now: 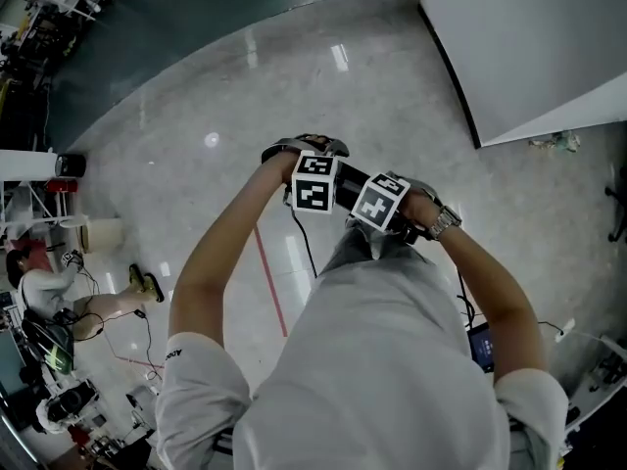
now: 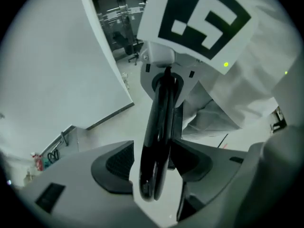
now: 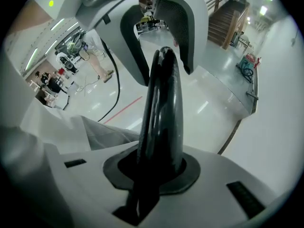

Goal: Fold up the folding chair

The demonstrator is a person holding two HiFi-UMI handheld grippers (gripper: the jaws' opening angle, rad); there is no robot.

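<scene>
A glossy black chair frame bar (image 2: 159, 127) runs between both grippers, held up close to the person's chest. In the left gripper view my left gripper (image 2: 152, 163) stands open around it, and a gap shows between the bar and the left pad (image 2: 114, 165). My right gripper (image 3: 156, 167) is shut on the same bar (image 3: 164, 108), which rises out of its jaws. In the head view only the two marker cubes, left (image 1: 313, 184) and right (image 1: 380, 201), show side by side. The rest of the chair is hidden by the person's body.
The glossy grey floor (image 1: 294, 86) carries a red line (image 1: 271, 287) and a black cable (image 1: 306, 248). A white partition (image 1: 519, 37) stands at the upper right. A person (image 1: 49, 292) sits on the floor at the left among equipment. Stairs (image 3: 228, 18) lie farther off.
</scene>
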